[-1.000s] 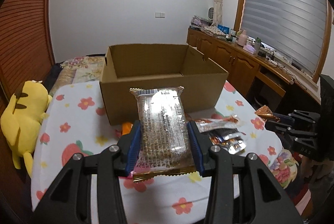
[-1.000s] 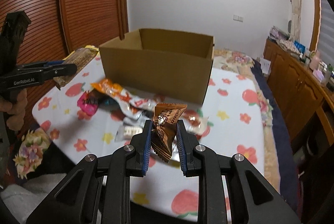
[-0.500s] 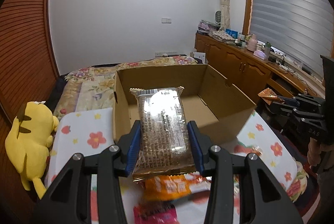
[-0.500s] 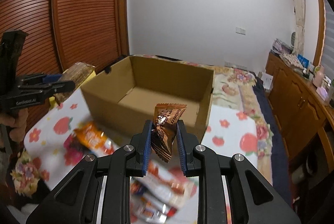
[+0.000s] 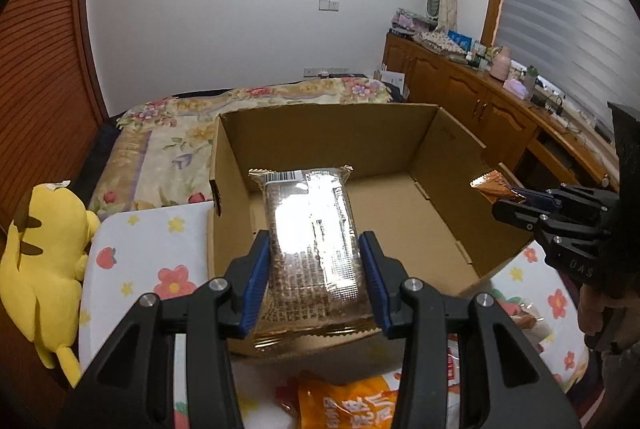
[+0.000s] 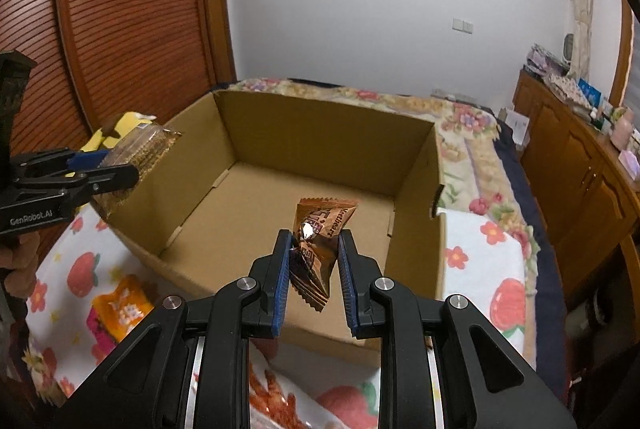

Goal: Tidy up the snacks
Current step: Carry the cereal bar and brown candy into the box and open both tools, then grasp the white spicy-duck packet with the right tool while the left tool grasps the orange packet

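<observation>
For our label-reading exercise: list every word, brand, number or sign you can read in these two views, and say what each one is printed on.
"GenRobot.AI": on the side of the left gripper.
"weetieart", partly hidden: on the brown candy wrapper in the right gripper.
Barcode and small print on the clear cracker pack: too blurred to read.
White characters on the orange snack bag: not legible.

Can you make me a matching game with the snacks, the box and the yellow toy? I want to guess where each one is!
Things:
1. clear cracker pack
2. brown candy packet
3. cardboard box
4. yellow plush toy

Places:
A. lying beside the flowered cloth
B. held in the left gripper
C. open, nothing inside it
D. held in the right gripper

Pairs: 1-B, 2-D, 3-C, 4-A
</observation>
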Available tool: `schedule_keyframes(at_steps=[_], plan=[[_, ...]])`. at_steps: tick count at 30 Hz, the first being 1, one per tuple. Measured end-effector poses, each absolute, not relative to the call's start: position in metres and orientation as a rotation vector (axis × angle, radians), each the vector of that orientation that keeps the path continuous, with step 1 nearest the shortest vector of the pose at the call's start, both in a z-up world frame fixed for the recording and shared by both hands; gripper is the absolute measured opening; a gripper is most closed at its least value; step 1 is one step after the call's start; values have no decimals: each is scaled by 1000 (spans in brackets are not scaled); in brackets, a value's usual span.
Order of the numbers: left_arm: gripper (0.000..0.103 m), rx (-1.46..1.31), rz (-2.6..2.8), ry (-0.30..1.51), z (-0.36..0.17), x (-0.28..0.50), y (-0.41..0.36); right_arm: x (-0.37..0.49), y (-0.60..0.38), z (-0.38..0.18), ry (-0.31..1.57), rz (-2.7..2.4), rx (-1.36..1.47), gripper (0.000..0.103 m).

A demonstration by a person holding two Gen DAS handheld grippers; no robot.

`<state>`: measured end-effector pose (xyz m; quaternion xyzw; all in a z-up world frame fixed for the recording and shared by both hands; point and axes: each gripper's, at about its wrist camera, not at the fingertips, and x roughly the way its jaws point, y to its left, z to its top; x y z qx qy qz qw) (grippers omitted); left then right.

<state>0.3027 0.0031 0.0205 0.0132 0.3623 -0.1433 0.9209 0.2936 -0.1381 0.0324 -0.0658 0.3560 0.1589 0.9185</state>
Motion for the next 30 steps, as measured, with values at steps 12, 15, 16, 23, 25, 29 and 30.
schedule_keyframes(at_steps=[12, 15, 16, 23, 25, 29, 30], plan=[[46, 27, -278, 783, 9, 318, -4, 313, -124, 14, 795, 325, -144, 22], [58, 14, -284, 780, 10, 318, -2, 313, -123, 12, 794, 328, -141, 29], [63, 7, -285, 778, 11, 317, 0, 312, -121, 12, 791, 327, -140, 33], [72, -9, -281, 721, 26, 295, 6, 292, -125, 24, 743, 370, -103, 36], [81, -12, -289, 683, 30, 283, 8, 278, -131, 32, 714, 393, -78, 38], [83, -25, -306, 642, 32, 257, 15, 243, -144, 42, 669, 432, -46, 44], [83, -28, -313, 633, 30, 248, 16, 234, -146, 42, 660, 439, -53, 44]])
